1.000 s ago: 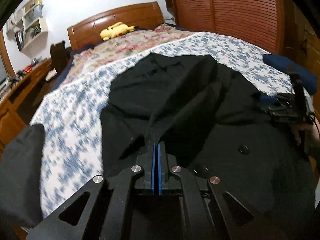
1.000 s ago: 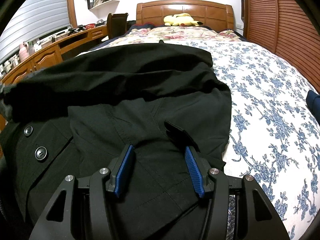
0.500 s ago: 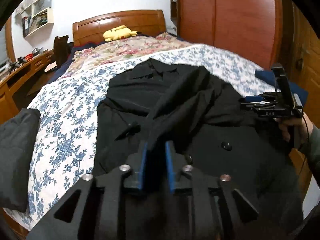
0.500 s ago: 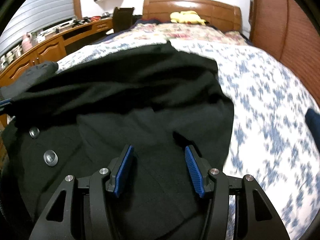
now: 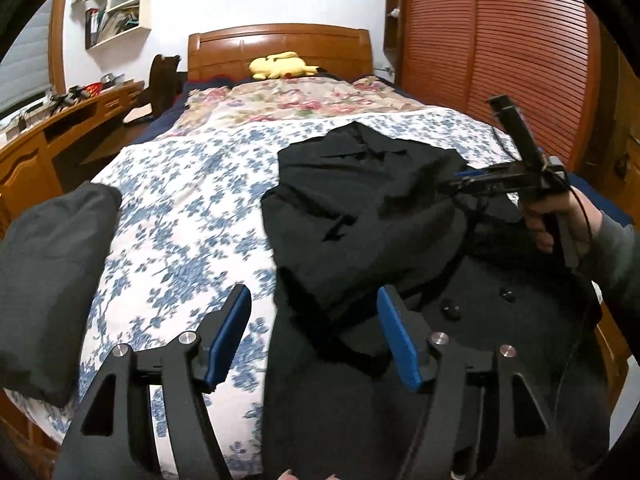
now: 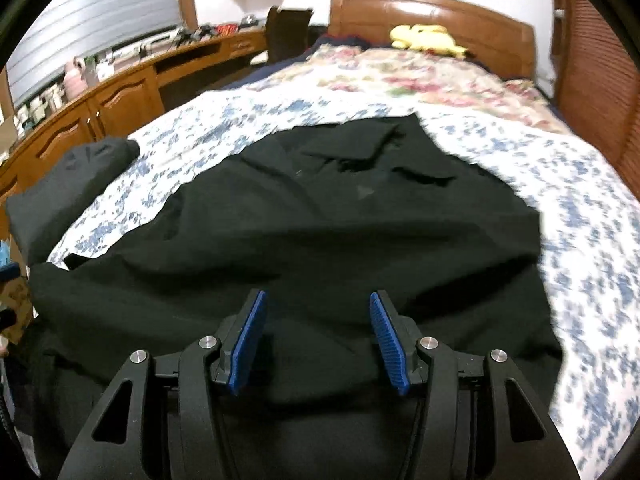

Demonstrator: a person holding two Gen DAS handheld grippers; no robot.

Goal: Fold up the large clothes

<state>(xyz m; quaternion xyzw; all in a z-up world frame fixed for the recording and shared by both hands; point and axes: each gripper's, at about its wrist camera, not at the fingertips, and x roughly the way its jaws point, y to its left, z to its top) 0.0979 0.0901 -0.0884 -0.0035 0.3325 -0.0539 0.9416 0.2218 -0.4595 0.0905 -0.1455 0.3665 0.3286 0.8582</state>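
While a bed (image 5: 180, 184) with a blue flowered cover fills the room, a black coat (image 5: 360, 216) lies spread on its near end; the left tool (image 5: 314, 334) has just been opening, released, and the right tool (image 6: 318, 334) hovers released above the coat

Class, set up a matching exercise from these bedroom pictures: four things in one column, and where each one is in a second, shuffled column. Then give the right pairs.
Things
1. black coat
2. yellow plush toy
3. folded dark grey garment
4. right gripper

Places
A. at the wooden headboard
B. near the left edge of the blue floral bedspread
C. spread across the middle of the bedspread
D. above the coat's right side, in a person's hand

Pairs: 1-C, 2-A, 3-B, 4-D
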